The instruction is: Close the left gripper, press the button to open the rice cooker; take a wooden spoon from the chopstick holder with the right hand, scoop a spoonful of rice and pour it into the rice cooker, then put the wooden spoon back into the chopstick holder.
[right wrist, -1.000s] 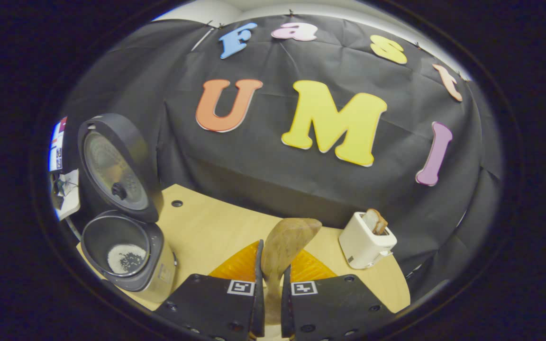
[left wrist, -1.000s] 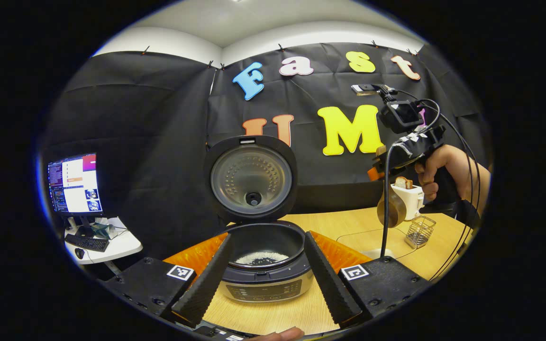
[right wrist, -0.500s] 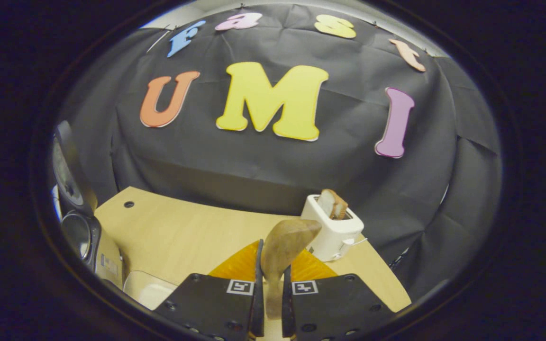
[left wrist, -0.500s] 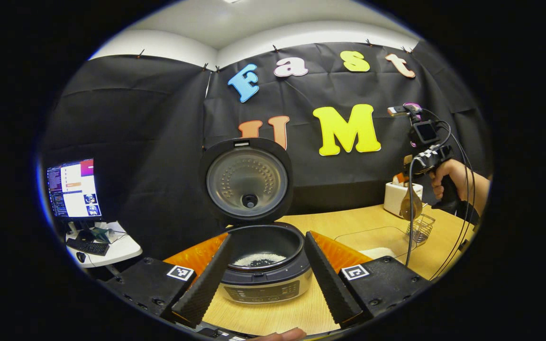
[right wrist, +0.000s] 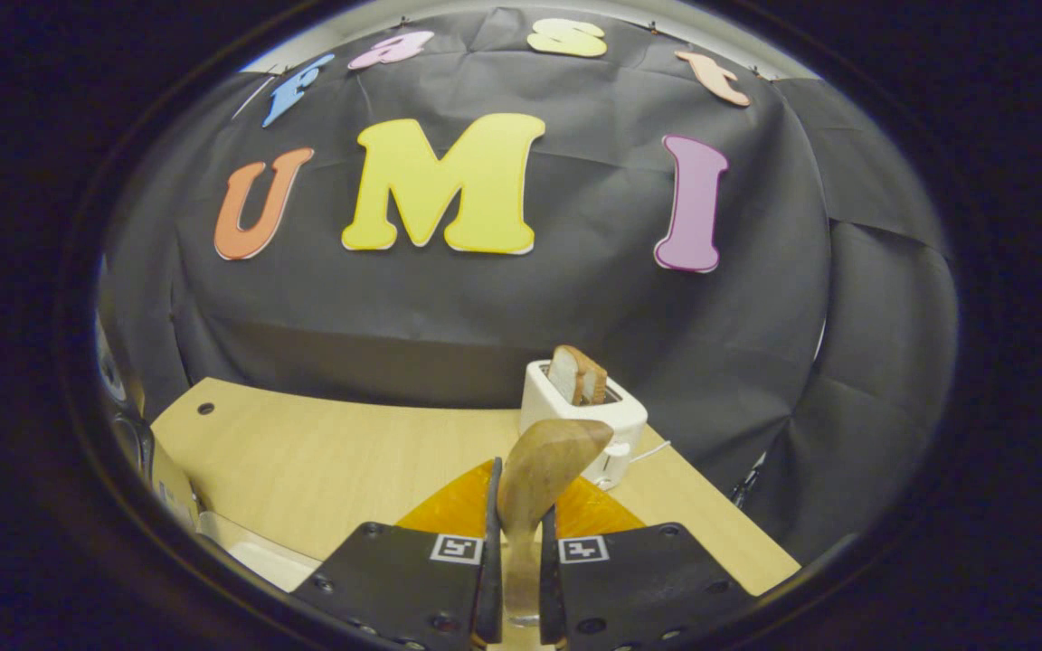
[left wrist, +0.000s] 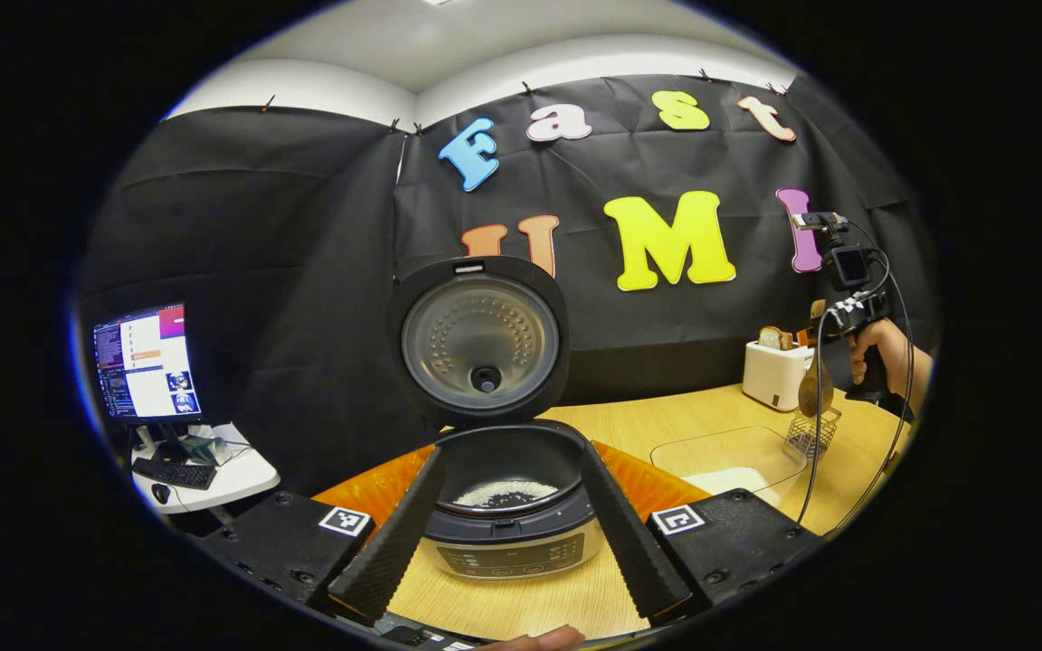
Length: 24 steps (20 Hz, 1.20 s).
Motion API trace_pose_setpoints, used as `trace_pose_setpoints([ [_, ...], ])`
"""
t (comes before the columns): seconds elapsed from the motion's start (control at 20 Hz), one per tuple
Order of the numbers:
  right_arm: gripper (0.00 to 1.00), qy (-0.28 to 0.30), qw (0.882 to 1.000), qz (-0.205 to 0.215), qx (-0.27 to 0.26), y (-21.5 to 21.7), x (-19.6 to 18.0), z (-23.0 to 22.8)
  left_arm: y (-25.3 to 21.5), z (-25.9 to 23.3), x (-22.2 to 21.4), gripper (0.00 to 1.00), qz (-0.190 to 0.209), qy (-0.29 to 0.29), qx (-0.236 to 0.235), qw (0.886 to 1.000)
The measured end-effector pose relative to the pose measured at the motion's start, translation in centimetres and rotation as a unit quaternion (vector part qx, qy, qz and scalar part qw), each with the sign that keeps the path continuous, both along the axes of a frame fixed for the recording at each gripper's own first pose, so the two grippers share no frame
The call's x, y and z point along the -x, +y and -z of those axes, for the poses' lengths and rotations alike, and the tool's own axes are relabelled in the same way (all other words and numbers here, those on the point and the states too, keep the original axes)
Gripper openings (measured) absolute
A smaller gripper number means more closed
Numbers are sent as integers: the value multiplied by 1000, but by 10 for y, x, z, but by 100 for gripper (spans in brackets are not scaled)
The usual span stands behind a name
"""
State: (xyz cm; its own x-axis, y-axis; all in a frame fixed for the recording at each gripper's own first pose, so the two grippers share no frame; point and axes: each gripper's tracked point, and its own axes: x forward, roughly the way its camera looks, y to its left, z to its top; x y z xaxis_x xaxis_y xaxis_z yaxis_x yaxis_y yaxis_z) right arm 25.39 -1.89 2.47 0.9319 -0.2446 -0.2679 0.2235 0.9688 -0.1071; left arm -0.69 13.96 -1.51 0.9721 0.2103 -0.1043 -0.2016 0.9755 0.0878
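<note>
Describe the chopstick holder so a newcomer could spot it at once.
Start at the open rice cooker and go right along the wooden table, past the clear rice tray. In front of the white toaster stands the chopstick holder, the one small wire-mesh basket.

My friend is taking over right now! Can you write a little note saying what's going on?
Right gripper: shut on the spoon, by the holder.
Left gripper: open, facing the cooker.
Done: lid up, rice in the pot.
Left: put the spoon into the holder.
</note>
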Motion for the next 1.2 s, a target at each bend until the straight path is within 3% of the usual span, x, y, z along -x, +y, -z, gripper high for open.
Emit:
trace_pose_setpoints([
  [0.25, 20, 20, 999, 1, -45, -11, 0, 16, 0, 1, -1, 97, 0, 3, -3, 1000],
  [0.35, 31, 22, 999, -2, -46, -10, 0, 18, -1, 1, -1, 97, 1, 3, -3, 1000],
  [0.45, 52, 22, 998, 6, -50, -17, 2, 18, -1, 0, -1, 97, 1, 1, -3, 1000],
  [0.55, 60, 26, 998, 6, -59, -18, 5, 20, -3, -1, -2, 97, 0, 0, -2, 1000],
  [0.7, 88, 25, 998, 11, -52, -26, 12, 20, -6, -3, -3, 97, -2, -5, 0, 1000],
  [0.75, 92, 22, 998, 11, -54, -27, 16, 18, -6, -4, -3, 97, -2, -8, 2, 1000],
  [0.95, 92, 9, 998, 2, -60, -34, 33, 14, -12, -13, -2, 97, -7, -21, 6, 1000],
  [1.2, 94, -42, 997, -45, -49, -32, 75, 0, -6, -32, 7, 97, -38, -42, -12, 998],
])
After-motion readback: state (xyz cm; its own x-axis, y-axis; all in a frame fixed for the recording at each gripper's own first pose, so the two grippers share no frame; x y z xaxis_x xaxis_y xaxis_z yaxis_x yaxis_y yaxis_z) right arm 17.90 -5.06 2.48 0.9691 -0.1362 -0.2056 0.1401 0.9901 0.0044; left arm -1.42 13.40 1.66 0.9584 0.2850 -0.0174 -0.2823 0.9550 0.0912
